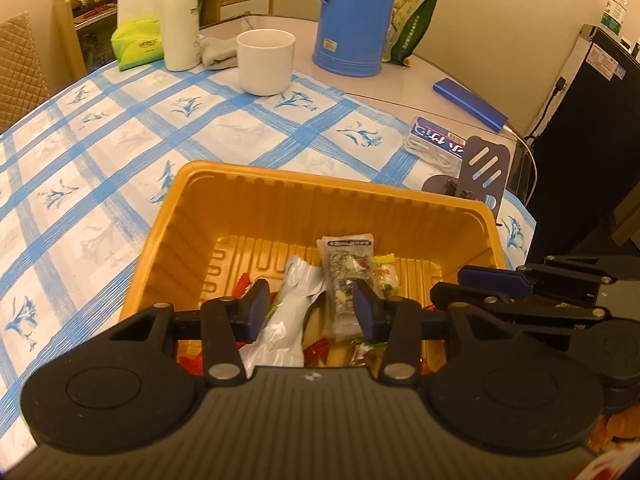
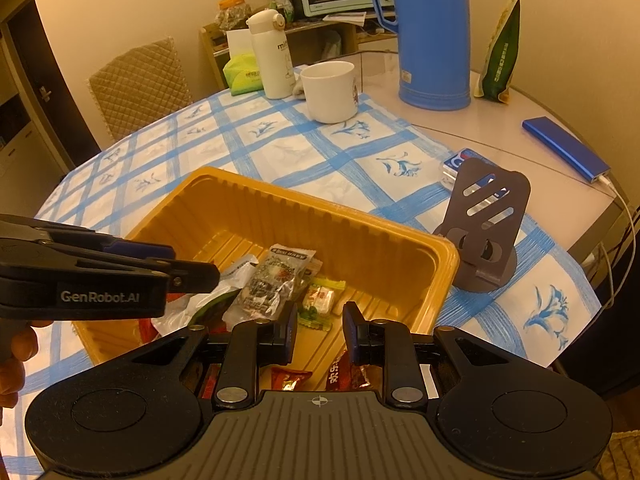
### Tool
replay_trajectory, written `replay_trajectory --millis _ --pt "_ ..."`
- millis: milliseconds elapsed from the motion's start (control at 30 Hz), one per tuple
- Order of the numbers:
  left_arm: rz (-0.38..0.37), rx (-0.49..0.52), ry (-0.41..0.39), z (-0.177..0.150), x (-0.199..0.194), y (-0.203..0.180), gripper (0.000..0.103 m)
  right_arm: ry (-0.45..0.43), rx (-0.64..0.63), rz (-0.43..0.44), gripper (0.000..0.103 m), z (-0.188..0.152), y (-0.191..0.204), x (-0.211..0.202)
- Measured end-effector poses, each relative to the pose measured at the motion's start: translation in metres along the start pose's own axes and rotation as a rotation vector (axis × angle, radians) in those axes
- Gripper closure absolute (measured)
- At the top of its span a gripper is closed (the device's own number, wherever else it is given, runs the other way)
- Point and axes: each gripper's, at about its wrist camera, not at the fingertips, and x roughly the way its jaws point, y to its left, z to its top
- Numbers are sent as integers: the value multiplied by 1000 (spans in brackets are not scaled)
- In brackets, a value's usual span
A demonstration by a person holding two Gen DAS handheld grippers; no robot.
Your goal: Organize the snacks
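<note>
An orange plastic tray [image 1: 320, 184] [image 2: 320, 204] sits on the blue-checked tablecloth and holds several snack packets. My left gripper [image 1: 312, 312] hangs open just over the tray. A silver packet [image 1: 280, 320] and a clear packet with dark print [image 1: 348, 272] lie below, between its blue pads, and the pads press on neither. From the right wrist view the left gripper [image 2: 192, 268] reaches in from the left above the clear packet [image 2: 272, 280]. My right gripper [image 2: 320, 332] is shut at the tray's near edge with nothing in it. Red wrappers [image 2: 288, 378] lie beneath it.
Behind the tray stand a white mug [image 1: 266, 62], a blue thermos jug [image 1: 348, 20], a white flask [image 1: 180, 20] and a green tissue pack [image 1: 138, 44]. A grey phone stand [image 2: 488, 224] stands right of the tray. A blue power bank [image 2: 564, 148] lies near the table's right edge.
</note>
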Motion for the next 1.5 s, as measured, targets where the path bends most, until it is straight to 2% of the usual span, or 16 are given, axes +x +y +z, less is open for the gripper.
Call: replay_trajectory --millis 133,200,233,267,300,633,933,1500 --pt "16 -15 -10 -5 -11 4 56 5 -4 14 75 -2 3 -4" --pt "26 -22 -18 -8 -19 5 54 3 -6 20 60 -4 5 -7" --pt "33 -23 -22 -10 -23 5 53 -4 -7 18 43 -6 6 -11" --pt "43 -24 -26 -12 -28 6 52 -16 -11 17 33 -7 8 -14" --pt "53 -25 -29 -15 -32 6 50 -25 -16 21 32 -8 9 -18" --pt "144 -92 -31 -50 -79 8 49 5 -73 91 22 -24 30 -46" --pt "205 -186 -6 -97 -128 13 49 40 -131 148 21 -44 58 -72" --pt "289 -318 43 -173 -205 70 49 97 -216 242 21 -76 161 -88"
